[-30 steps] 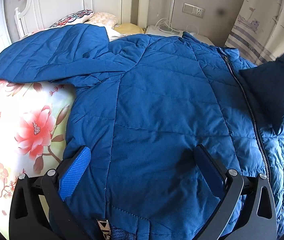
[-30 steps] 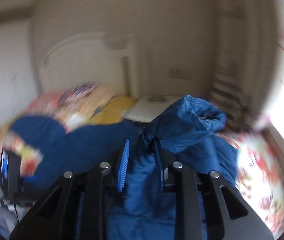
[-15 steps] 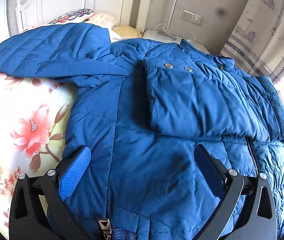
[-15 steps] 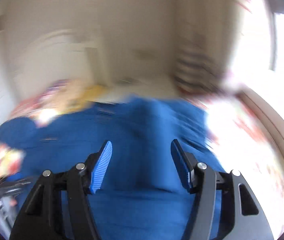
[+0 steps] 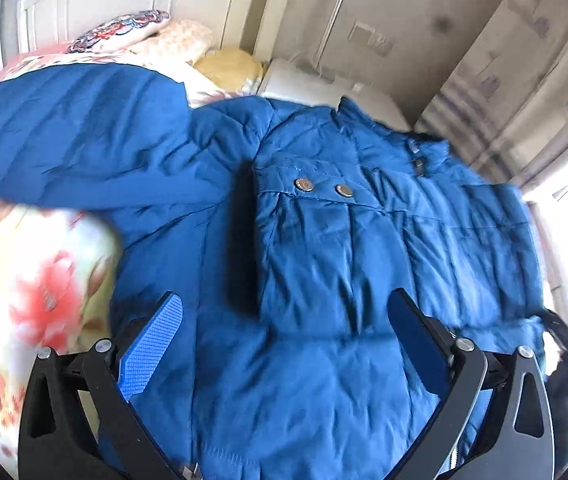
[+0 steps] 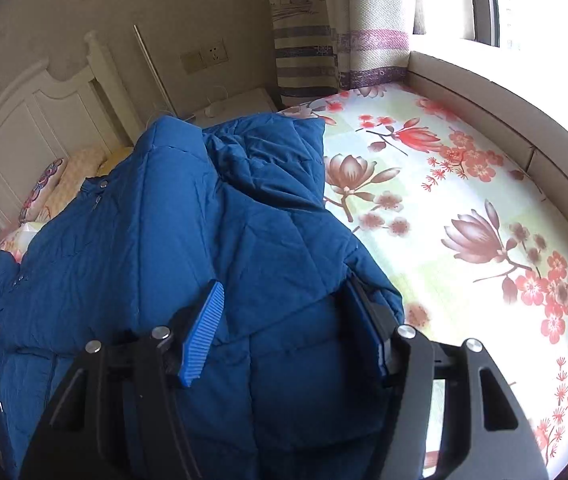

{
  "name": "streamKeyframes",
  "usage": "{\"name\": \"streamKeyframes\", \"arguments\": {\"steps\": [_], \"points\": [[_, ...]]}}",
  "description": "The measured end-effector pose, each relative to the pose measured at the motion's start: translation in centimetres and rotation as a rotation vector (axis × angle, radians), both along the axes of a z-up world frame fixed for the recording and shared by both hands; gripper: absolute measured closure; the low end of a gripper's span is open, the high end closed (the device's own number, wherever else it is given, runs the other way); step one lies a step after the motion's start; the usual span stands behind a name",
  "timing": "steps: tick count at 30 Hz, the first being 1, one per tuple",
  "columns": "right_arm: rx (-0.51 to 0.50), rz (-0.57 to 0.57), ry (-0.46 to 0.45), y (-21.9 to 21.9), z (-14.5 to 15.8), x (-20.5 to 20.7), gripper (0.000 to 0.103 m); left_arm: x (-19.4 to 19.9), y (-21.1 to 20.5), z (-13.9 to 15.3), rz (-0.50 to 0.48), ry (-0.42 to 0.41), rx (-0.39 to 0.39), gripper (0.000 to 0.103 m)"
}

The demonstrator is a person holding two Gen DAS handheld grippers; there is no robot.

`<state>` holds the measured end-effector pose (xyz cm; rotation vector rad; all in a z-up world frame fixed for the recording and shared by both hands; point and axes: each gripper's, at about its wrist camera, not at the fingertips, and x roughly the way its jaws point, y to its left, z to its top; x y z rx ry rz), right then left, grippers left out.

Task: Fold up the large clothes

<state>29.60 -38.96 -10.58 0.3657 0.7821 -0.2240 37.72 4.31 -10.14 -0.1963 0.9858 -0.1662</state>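
A large blue quilted jacket (image 5: 315,380) lies spread on the bed. Its right sleeve (image 5: 323,240), with two metal snaps at the cuff, lies folded across the front. The other sleeve (image 5: 76,136) stretches out to the left. My left gripper (image 5: 284,298) hovers over the lower front, jaws wide and closing, with only flat fabric below them. In the right wrist view, the jacket (image 6: 124,240) fills the left half. My right gripper (image 6: 285,284) is open above its right side near the folded shoulder (image 6: 276,184), its pads not pressing on the cloth.
A floral bedsheet (image 6: 463,200) extends to the right of the jacket and shows at its left (image 5: 24,280). Pillows (image 5: 132,30) and a white headboard (image 6: 36,120) are at the far end, next to a white nightstand (image 5: 303,80). A curtain (image 6: 323,40) and window ledge (image 6: 503,100) border the bed.
The right gripper carried the sleeve over the jacket front, let it go and came down by the jacket's right side. The left gripper shifted slightly and its jaws narrowed a little.
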Motion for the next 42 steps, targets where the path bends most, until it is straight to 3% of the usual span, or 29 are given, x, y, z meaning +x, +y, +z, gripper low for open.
{"name": "streamKeyframes", "arguments": {"steps": [1,2,3,6,11,15,19,23,26,31,33,37,42], "points": [[0.002,0.000,-0.001,0.0,0.0,0.0,0.041,0.8,-0.5,-0.9,-0.003,0.023,0.005,0.020],[0.006,0.000,-0.003,0.2,0.0,0.1,0.041,1.3,-0.8,-1.7,-0.006,0.039,0.005,0.034],[0.016,0.001,-0.007,0.0,0.0,0.1,0.041,1.2,-1.4,-1.5,-0.005,0.000,0.019,0.059],[0.039,0.000,-0.017,-0.3,-0.1,-0.1,0.041,0.2,-2.0,-0.1,-0.015,-0.051,0.024,0.084],[0.044,0.004,-0.020,-0.3,-0.1,-0.1,0.040,-2.6,0.5,5.9,0.008,-0.217,-0.061,0.091],[0.049,0.005,-0.023,-0.5,-0.2,0.0,0.039,-4.2,3.3,8.2,0.058,-0.272,-0.020,0.091],[0.049,0.005,-0.023,-0.5,-0.2,0.0,0.039,-4.0,5.6,5.5,0.155,-0.196,0.086,0.091],[0.045,0.007,-0.021,-0.5,-0.2,0.1,0.039,-3.4,6.5,2.6,0.128,-0.115,-0.033,0.091],[0.043,0.006,-0.023,-0.5,-0.2,0.0,0.039,-2.8,5.5,1.7,0.093,-0.076,-0.079,0.090],[0.076,-0.055,-0.121,-1.7,0.4,-1.8,0.039,-0.2,3.0,-0.6,0.078,-0.020,-0.013,0.081],[0.100,-0.086,-0.143,-2.3,0.4,-2.2,0.039,0.1,2.7,-1.2,0.061,-0.038,0.002,0.081],[0.106,-0.090,-0.138,-2.3,0.3,-2.2,0.039,-0.8,1.5,-0.5,0.038,-0.108,0.132,0.092],[0.110,-0.090,-0.140,-2.4,0.3,-2.2,0.039,-3.1,2.1,2.2,0.069,-0.185,0.158,0.095]]}}
